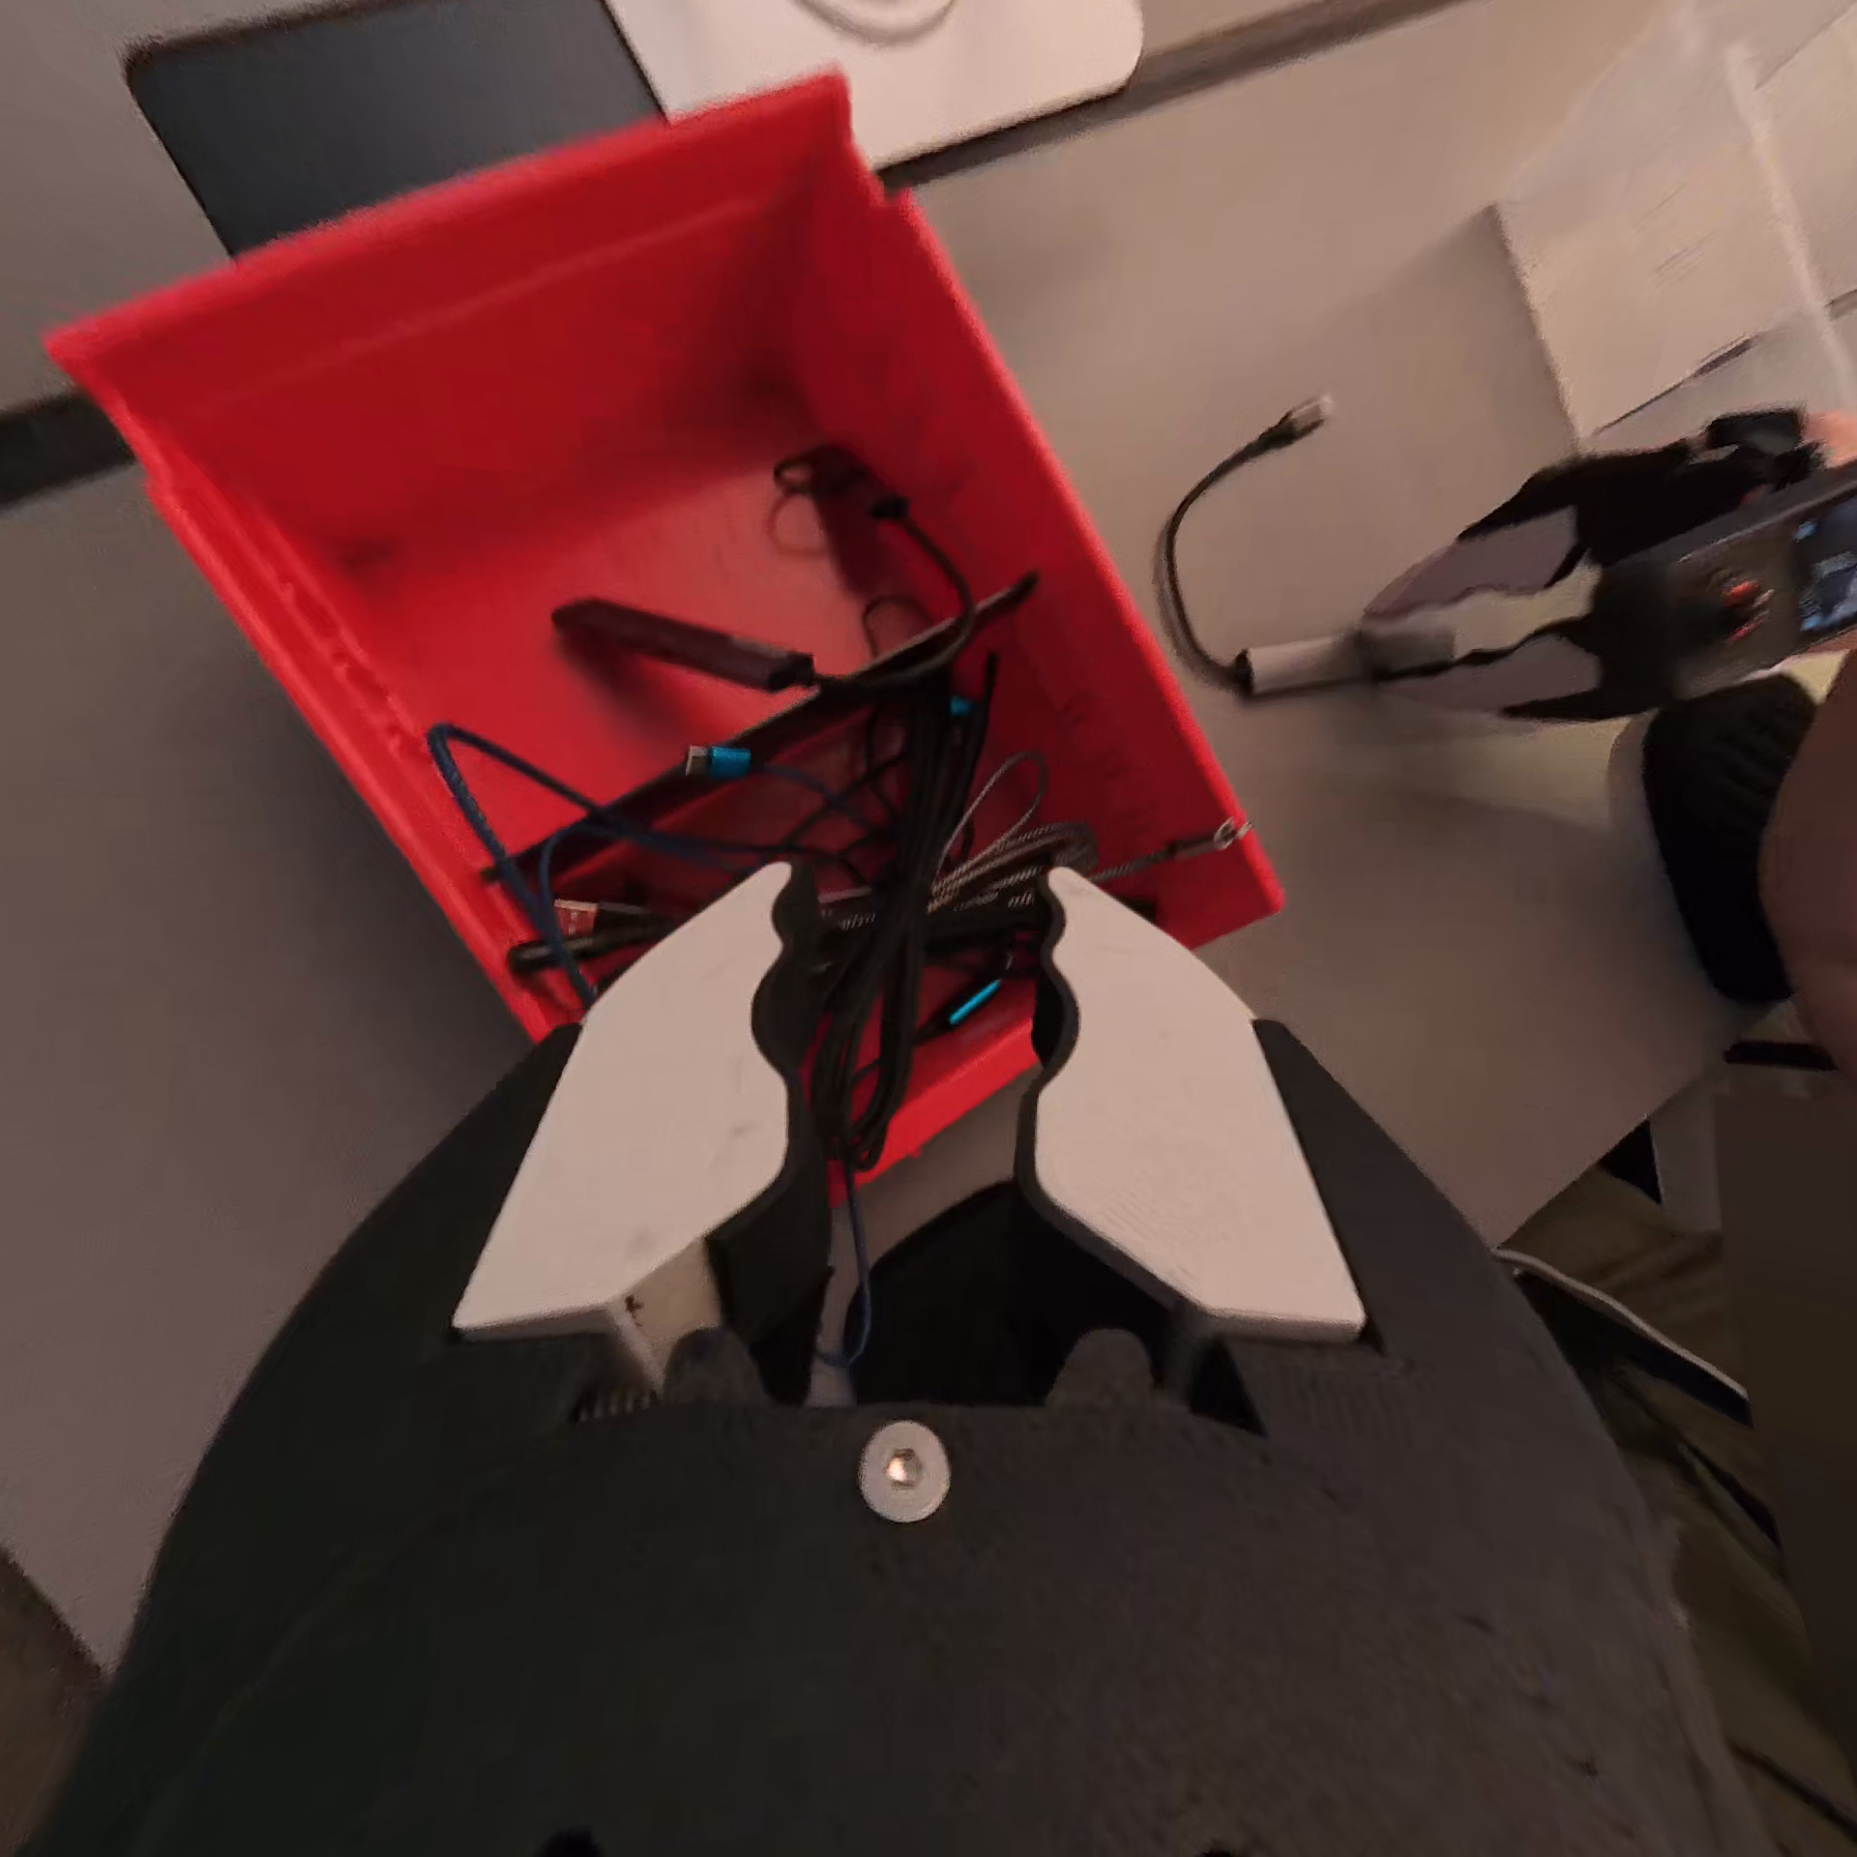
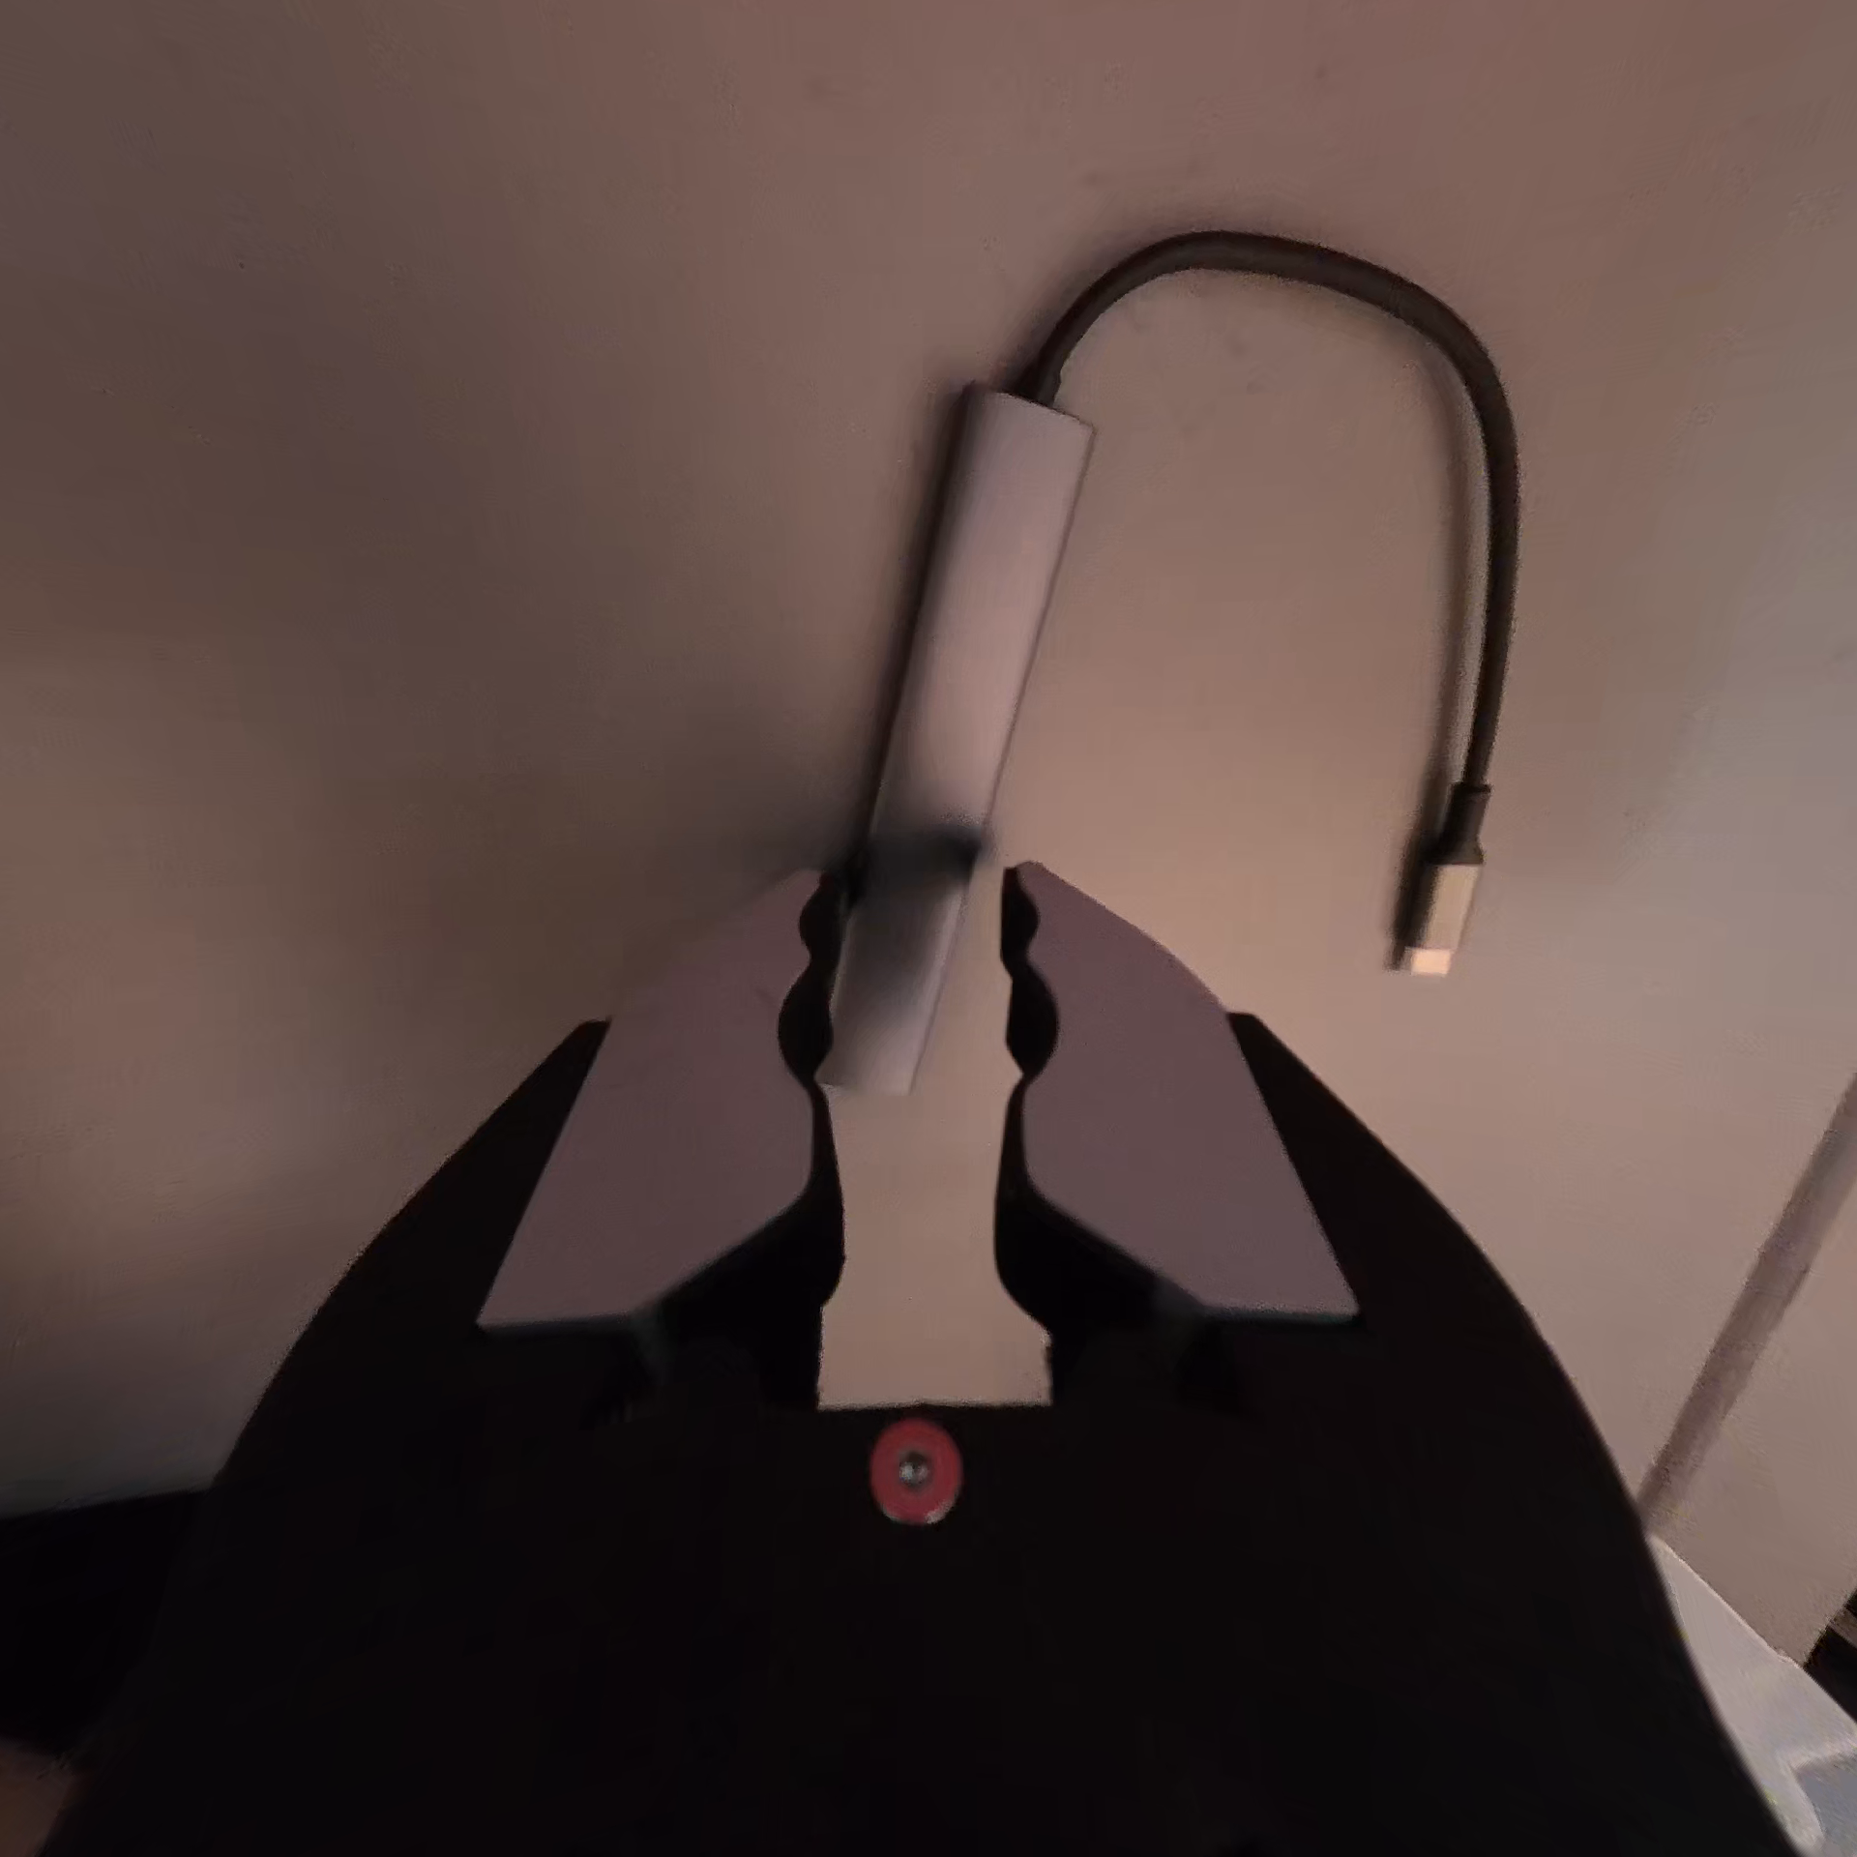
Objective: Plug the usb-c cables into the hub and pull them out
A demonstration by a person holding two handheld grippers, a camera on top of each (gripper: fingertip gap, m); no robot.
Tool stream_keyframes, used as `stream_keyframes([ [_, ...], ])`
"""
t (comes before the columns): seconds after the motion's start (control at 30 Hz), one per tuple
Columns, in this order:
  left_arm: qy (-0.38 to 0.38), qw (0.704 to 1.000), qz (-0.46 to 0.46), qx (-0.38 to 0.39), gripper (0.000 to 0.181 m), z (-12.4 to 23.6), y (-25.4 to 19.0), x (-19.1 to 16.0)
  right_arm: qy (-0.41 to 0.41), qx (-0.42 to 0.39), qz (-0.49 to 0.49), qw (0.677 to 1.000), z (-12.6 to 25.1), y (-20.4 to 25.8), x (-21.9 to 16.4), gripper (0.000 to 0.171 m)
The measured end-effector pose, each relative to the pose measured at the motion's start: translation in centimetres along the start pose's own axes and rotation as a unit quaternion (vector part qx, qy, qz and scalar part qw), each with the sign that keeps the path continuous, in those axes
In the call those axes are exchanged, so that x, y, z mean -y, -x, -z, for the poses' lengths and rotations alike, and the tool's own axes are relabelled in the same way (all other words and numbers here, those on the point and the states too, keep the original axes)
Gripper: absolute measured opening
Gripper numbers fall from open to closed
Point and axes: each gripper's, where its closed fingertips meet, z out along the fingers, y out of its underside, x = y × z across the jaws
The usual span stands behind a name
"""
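Our right gripper [image 2: 914, 884], open, straddles the near end of the slim silver hub [image 2: 980, 643]. Our left gripper [image 1: 914, 884], open, hovers over tangled cables [image 1: 904, 854] in a red bin [image 1: 482, 422].

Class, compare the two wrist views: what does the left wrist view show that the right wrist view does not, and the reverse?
Only the left wrist view shows the red bin with its tangle of cables, the left gripper with open jaws over it, and a dark stick-shaped device inside. Only the right wrist view shows the hub cable's plug up close. Both show the silver hub, its looped black cable, the right gripper with its jaws either side of the hub's end, and the table.
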Motion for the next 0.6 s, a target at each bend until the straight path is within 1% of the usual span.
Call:
stream_keyframes([
  [0.03,0.018,1.0,-0.002,-0.001,0.04,-0.3,0.2,-0.7,-0.002,-0.011,-0.001,1.0,0.2,-0.3,0.1,0.036],
  [0.1,0.062,0.998,-0.018,-0.006,0.039,-1.1,0.1,-2.2,-0.013,-0.018,-0.011,1.0,1.1,-0.6,0.3,0.042],
  [0.17,0.122,0.991,-0.045,-0.008,0.035,-2.2,-0.4,-4.0,-0.039,-0.019,-0.02,0.999,2.2,-0.8,0.7,0.042],
  [0.23,0.174,0.981,-0.087,-0.002,0.034,-3.6,-0.8,-5.1,-0.06,-0.019,-0.026,0.998,3.4,-0.8,0.8,0.042],
  [0.33,0.211,0.969,-0.127,-0.007,0.033,-5.9,-1.1,-4.9,-0.075,-0.029,-0.03,0.996,4.8,-1.1,0.5,0.042],
  [0.43,0.238,0.963,-0.127,-0.02,0.034,-8.0,-1.0,-4.7,-0.084,-0.05,-0.032,0.995,6.0,-1.7,0.2,0.042],
  [0.6,0.297,0.946,-0.13,-0.021,0.034,-10.0,-0.1,-6.1,-0.103,-0.071,-0.024,0.992,7.9,-1.7,0.5,0.042],
])
